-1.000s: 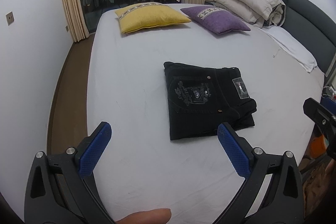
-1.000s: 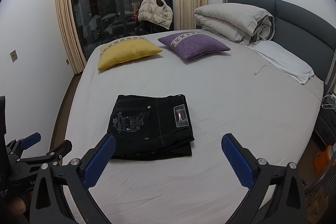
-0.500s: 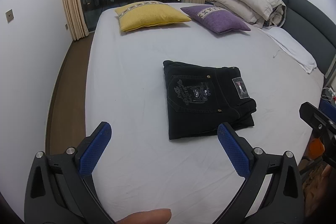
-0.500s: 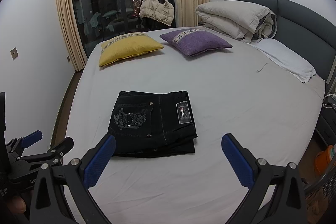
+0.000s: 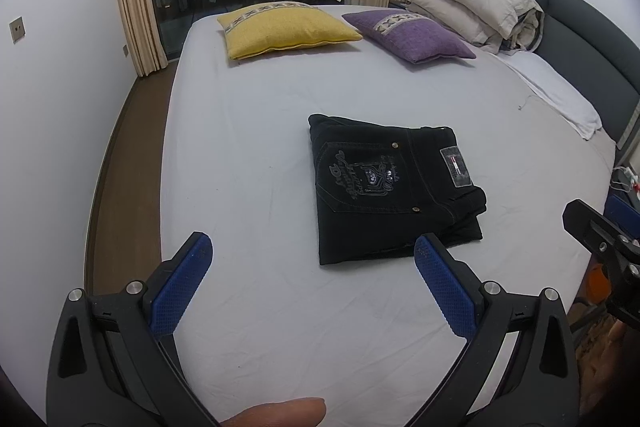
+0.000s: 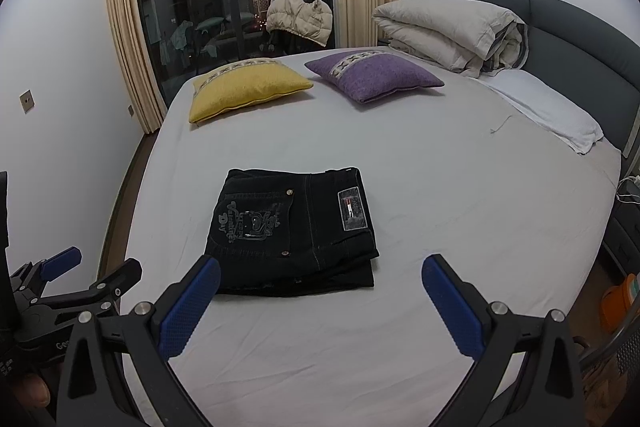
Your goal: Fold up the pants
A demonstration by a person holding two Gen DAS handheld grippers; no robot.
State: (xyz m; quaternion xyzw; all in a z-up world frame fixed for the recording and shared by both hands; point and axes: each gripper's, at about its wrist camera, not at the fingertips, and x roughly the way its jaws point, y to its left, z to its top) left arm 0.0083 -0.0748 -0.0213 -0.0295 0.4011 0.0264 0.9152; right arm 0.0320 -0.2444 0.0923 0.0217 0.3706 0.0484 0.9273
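Observation:
Black pants [image 5: 384, 187] lie folded into a compact rectangle on the white bed sheet, back pocket embroidery and waist label facing up. They also show in the right wrist view [image 6: 292, 231]. My left gripper [image 5: 312, 259] is open and empty, held above the near part of the bed, short of the pants. My right gripper [image 6: 320, 279] is open and empty, also short of the pants, just to their near right. The left gripper shows at the left edge of the right wrist view [image 6: 68, 271].
A yellow pillow [image 5: 288, 29] and a purple pillow [image 5: 408, 35] lie at the far side of the bed. A rolled beige duvet [image 5: 472, 7] and a white pillow [image 5: 560, 99] sit by the grey headboard [image 5: 592, 39]. The floor runs along the left.
Both grippers have drawn slightly back and tilted, so the pants sit a little farther off in view. The pants have not moved. Both grippers stay open.

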